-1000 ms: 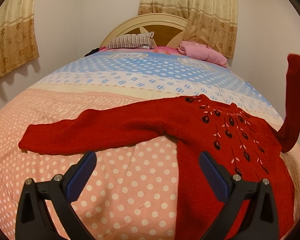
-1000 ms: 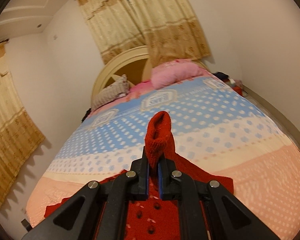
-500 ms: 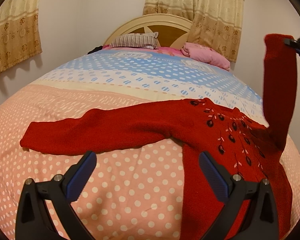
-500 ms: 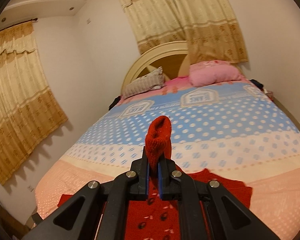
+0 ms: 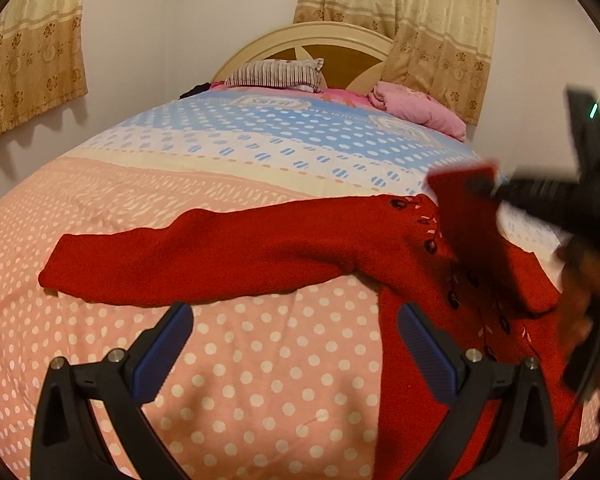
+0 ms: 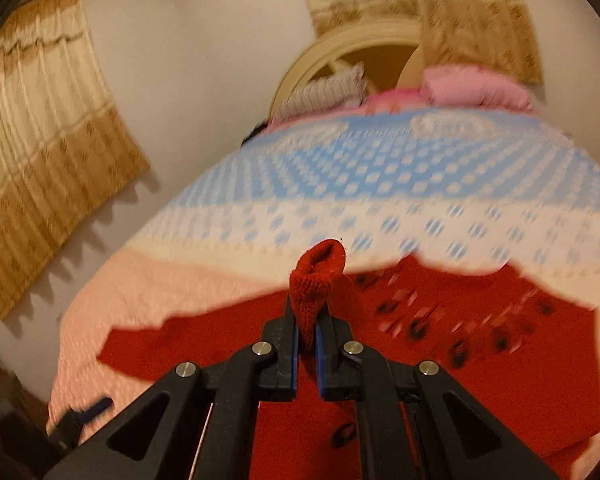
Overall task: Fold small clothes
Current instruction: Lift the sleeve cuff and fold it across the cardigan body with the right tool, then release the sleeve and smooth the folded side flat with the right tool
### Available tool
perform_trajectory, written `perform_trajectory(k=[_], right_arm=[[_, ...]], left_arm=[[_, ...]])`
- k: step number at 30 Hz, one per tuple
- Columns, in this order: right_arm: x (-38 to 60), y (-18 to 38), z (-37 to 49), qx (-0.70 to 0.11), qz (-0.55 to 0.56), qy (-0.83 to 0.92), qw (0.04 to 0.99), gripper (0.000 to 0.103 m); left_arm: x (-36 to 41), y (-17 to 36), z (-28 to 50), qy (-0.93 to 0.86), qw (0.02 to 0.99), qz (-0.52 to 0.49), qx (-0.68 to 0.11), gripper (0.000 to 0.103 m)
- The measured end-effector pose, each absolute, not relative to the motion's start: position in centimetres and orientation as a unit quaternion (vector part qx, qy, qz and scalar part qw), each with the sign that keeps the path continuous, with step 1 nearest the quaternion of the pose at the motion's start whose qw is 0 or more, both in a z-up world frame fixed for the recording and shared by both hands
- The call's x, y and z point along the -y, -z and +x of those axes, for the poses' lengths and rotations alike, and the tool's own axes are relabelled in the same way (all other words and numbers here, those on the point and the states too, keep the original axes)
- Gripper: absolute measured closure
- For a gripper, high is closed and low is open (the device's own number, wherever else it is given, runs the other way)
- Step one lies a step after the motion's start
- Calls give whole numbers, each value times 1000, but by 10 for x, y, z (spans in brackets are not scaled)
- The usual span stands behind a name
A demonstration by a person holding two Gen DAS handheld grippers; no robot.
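Red sweater lies spread on the bed, over the pink polka-dot part of the sheet, front up w/ dark embroidered flowers showing. One sleeve stretches flat out to the left, cuff end at far left. Body runs down the right side toward the near edge.

L gripper: jaws wide apart, blue pads showing, nothing between them. Hovers over bare sheet just near of the flat sleeve, not touching the sweater; its right finger overlaps the sweater body in view.

R gripper: jaws pressed together on the other sleeve's cuff, knit bunched & sticking up past the fingertips. In the left wrist view this gripper shows blurred at right, holding the red sleeve up & across the chest of the sweater, sleeve draped down onto the body.

Right wrist view is motion-blurred; the sweater fills the area below the tool, blue-dotted band of sheet beyond.

Far end: cream headboard, striped pillow left, pink pillow right. Beige patterned curtains behind the headboard & another on the left wall.
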State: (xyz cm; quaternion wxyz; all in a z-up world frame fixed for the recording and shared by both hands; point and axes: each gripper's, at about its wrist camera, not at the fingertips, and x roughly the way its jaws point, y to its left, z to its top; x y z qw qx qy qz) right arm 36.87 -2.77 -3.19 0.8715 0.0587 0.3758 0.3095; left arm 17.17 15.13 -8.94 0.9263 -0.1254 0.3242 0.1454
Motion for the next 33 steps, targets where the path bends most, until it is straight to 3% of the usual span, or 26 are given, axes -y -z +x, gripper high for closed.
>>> perform_trajectory(k=[2,4,6,7,14,23,33], right_arm=[[14,62,368,-410,38,-321,853,96],[5,92,365,-449,16,-330,830,90],[7,106,359,-463,15,-335,820,50],[14,110,354,-465,28,-350,813,47],[102,111,332,-461,41,-332,822,46],[257,105,366,-432,87,-155,884,46],[259,108,372,-406,67,-205,888,46]], left_arm=[[-153,91,172,-144,925,-130,-327,0],[-153,93,173,-142,924,-132,-329,0],[-152,95,173,-143,924,-130,-331,0],[-151,95,173,-141,924,-130,-331,0],[-131,97,175,-118,927,-120,-336,0],[-97,91,219,-128,934,-27,-332,0],[-87,121,273,-172,915,33,-363,0]])
